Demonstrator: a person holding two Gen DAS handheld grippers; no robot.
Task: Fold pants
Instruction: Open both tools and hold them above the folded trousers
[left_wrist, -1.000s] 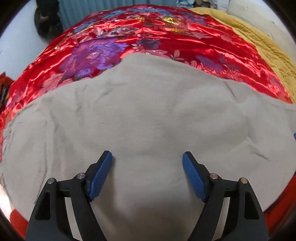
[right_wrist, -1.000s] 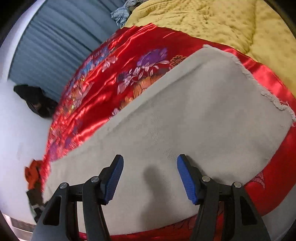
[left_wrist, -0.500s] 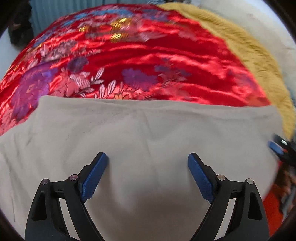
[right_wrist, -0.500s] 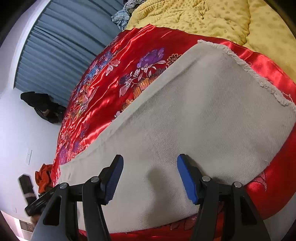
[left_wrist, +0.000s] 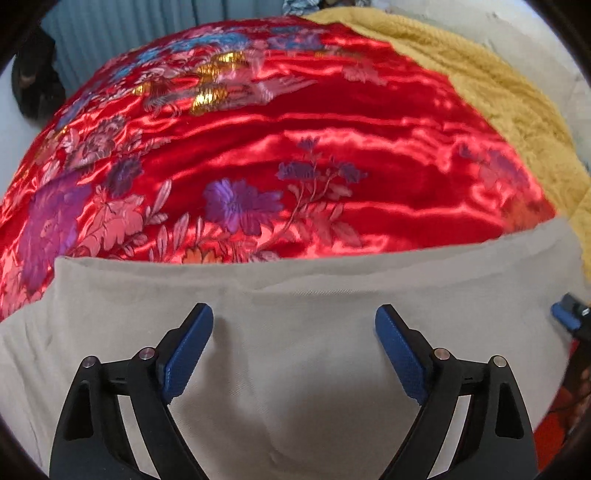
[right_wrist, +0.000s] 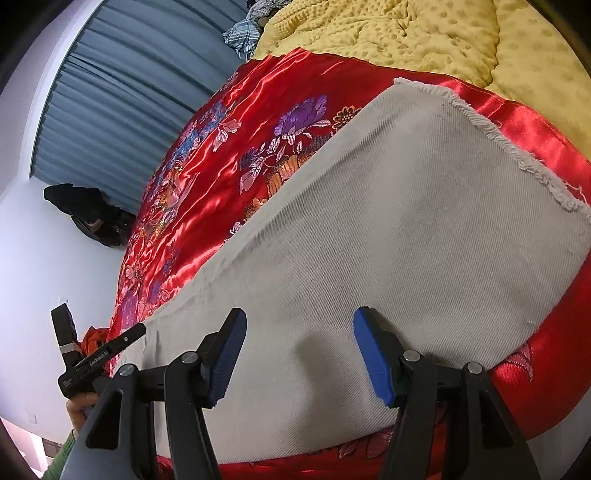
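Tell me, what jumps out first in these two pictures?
The shiny red floral bedspread fills the far half of the left view. Beige pants lie flat on it, frayed hem toward the yellow blanket. Each open hand-held gripper, left and right, hovers over them.

a bed draped in a glossy red satin cover embroidered with purple and gold flowers carries beige pants laid flat, their frayed hem toward a yellow dotted blanket. the blanket lies along the cover's far edge, beside a plaid cloth.
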